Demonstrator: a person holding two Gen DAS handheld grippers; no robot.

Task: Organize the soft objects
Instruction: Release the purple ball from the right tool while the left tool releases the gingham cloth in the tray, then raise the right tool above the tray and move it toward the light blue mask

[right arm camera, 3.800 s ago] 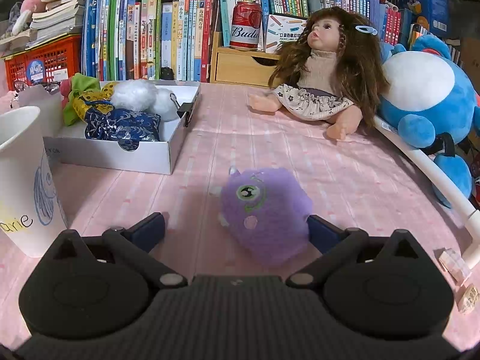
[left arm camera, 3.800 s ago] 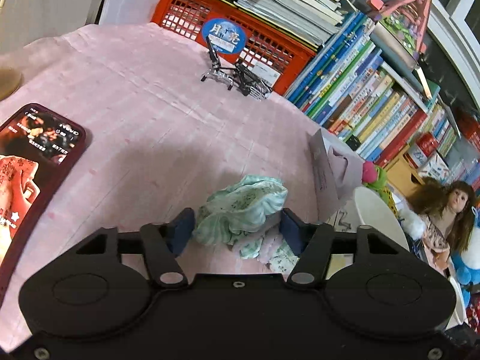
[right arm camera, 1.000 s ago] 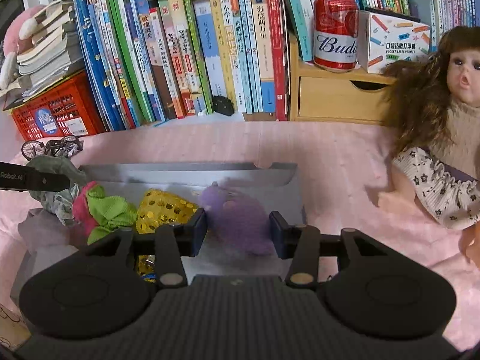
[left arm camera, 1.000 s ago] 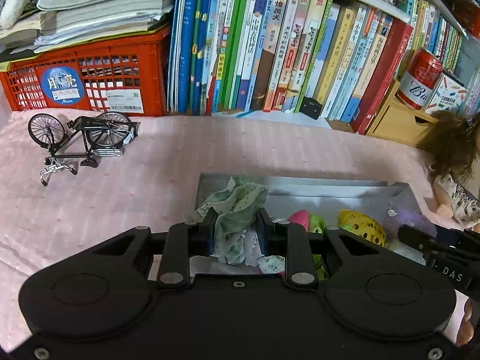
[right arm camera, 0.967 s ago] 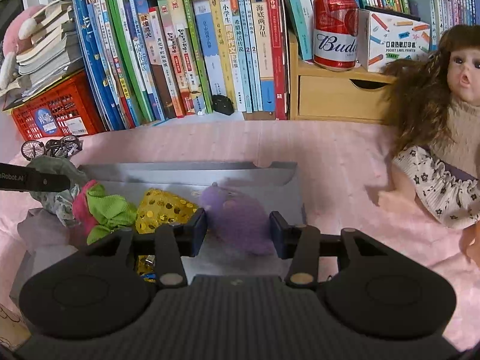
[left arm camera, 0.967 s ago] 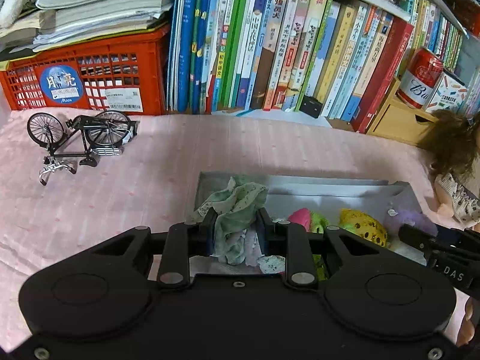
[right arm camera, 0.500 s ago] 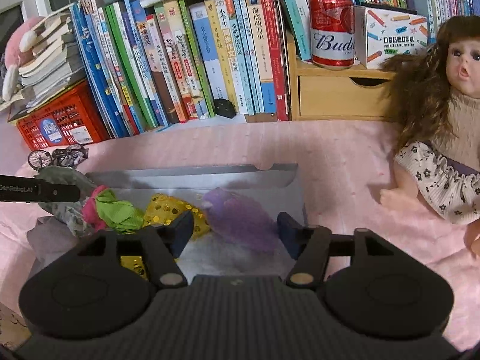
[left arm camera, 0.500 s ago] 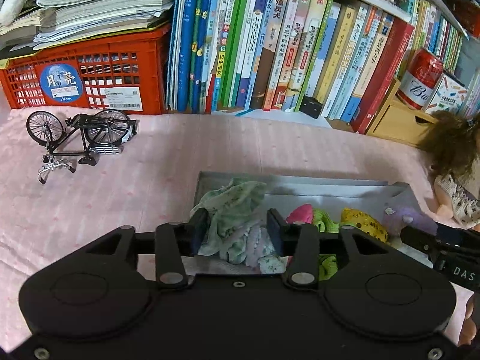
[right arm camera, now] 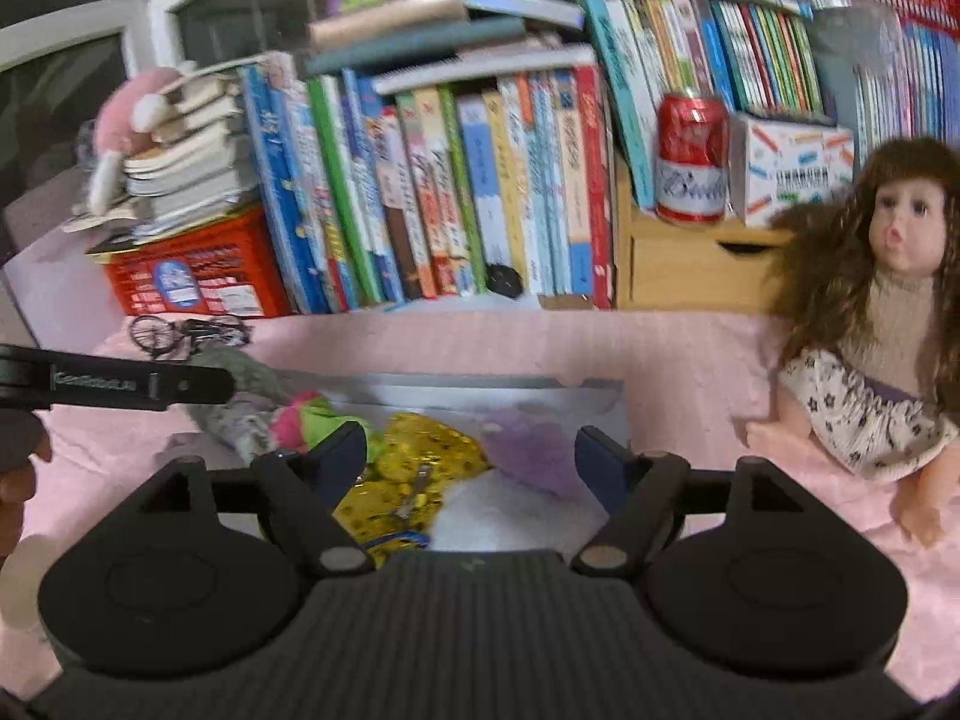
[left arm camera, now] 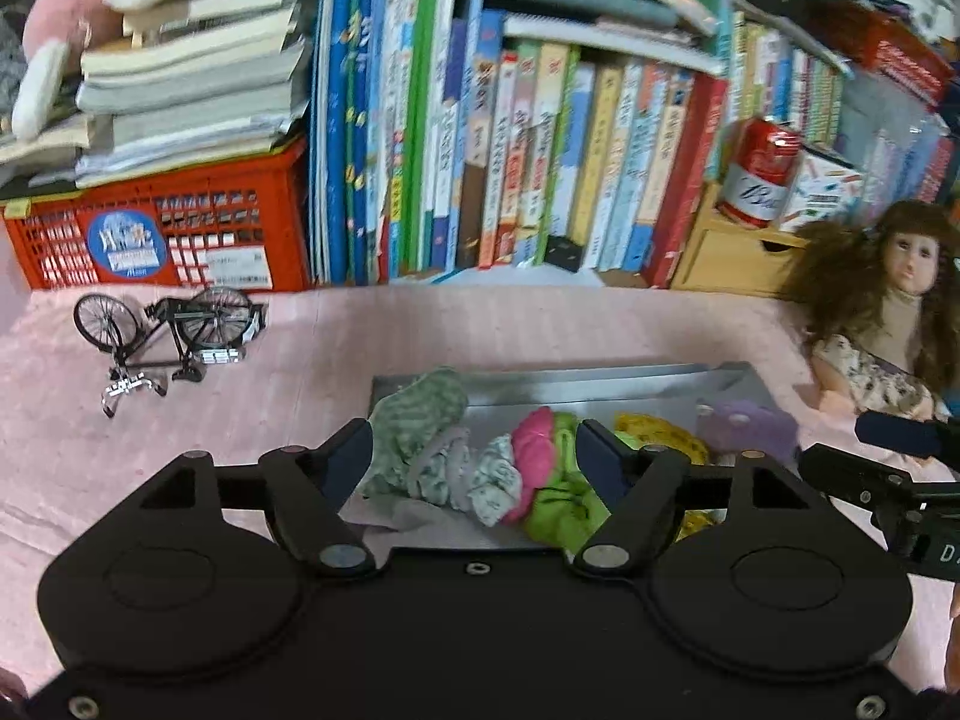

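Left gripper point(left arm camera: 474, 456) above green cloth point(left arm camera: 420, 420)

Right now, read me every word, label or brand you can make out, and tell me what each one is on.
"D": white letter on the right gripper's body, rest cut off.
Red can: script logo, too blurred to read.
Red crate's round blue sticker: blurred.
Left gripper's arm: faint embossed lettering, unreadable.
Book spines, printed white box: too blurred.

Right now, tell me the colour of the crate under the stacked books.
The crate is red, with a round blue sticker on its front; the left wrist view shows it best.
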